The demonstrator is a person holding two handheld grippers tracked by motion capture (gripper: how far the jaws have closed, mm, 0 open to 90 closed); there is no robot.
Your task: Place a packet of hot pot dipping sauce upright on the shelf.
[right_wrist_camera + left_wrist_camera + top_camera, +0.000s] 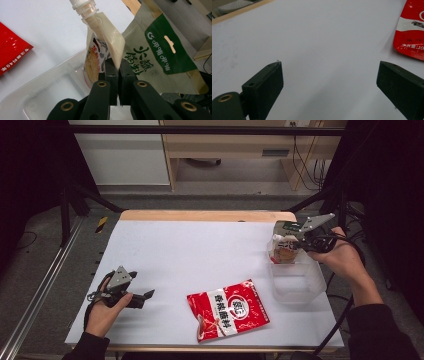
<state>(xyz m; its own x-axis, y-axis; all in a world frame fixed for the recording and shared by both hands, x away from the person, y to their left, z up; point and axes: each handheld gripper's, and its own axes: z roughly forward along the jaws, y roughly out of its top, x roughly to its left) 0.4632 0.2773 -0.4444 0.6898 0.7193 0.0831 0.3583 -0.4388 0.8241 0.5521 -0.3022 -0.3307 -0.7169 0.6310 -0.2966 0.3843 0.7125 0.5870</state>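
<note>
While the right gripper (117,65) hung over the tub (295,282) at the bench's (200,250) three o'clock, its fingers (111,72) pinched a pouch (100,55) by one edge, spout up, long axis near upright, bottom inside the tub's far end; the left gripper (329,82), fingers spread and empty, sat at eight o'clock, the red sachet (228,309) between them

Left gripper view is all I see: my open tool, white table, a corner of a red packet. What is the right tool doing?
Observer: The right tool is shut on a cream spouted pouch, gripping its side seam.
Operator: Where is that pouch?
Observer: At a clear plastic bin on the right edge of the table; its lower end appears inside.
Operator: And the red packet?
Observer: The red seasoning packet lies flat, apart from the bin.
</note>
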